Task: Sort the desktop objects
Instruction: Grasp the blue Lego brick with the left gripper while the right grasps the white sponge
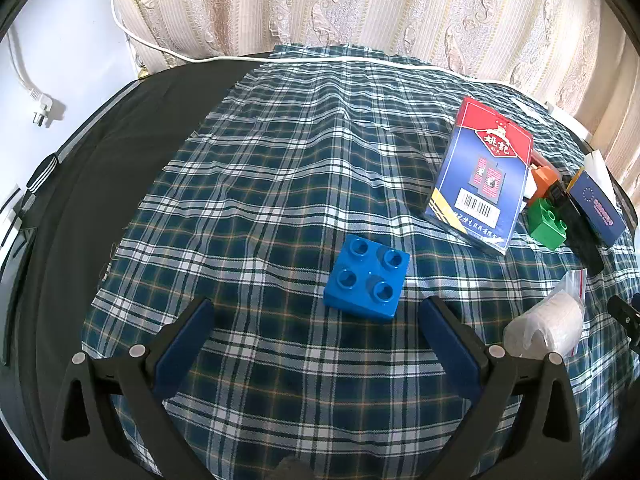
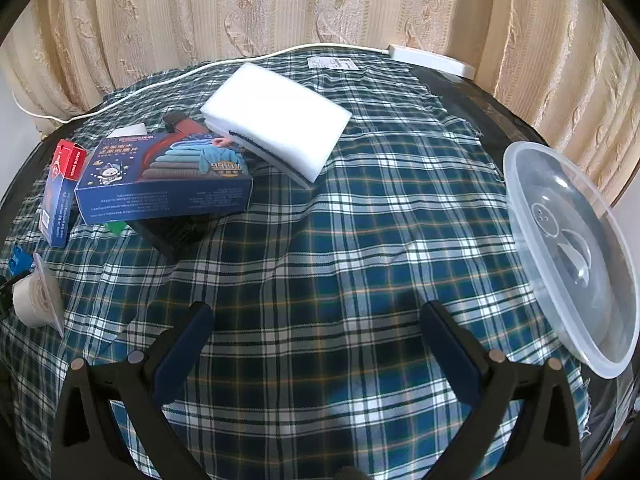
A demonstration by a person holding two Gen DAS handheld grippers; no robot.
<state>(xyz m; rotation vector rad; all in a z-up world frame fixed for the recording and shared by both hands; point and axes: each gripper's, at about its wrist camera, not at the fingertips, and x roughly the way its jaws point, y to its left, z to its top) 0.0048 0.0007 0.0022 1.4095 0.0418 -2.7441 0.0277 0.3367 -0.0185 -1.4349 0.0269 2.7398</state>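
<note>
A: How did the left gripper [image 1: 316, 312] stand?

B: Its jaws were spread wide with nothing between them, tilted down over the plaid cloth [image 1: 280, 184]. A blue brick [image 1: 367, 278] lay on the cloth just ahead of the tips, studs up, touching neither finger.

A: And further out on that side?

B: A red and blue card pack [image 1: 478, 178] stood leaning to the right, with a green brick [image 1: 547, 222] and an orange piece [image 1: 545, 178] just behind it. A small bag holding a pale roll [image 1: 550, 322] lay near the right finger.

A: The right gripper [image 2: 316, 312]?

B: Also wide apart and empty, over bare cloth. Ahead lay a white sponge [image 2: 276, 120], its near end resting on a blue box [image 2: 168, 178]. The box lay on something black that I could not make out. A clear plastic lid [image 2: 576, 248] sat tilted at the right edge, well apart from the rest. A white cord [image 2: 180, 72] ran along the far rim by the curtain [image 2: 320, 4].
</note>
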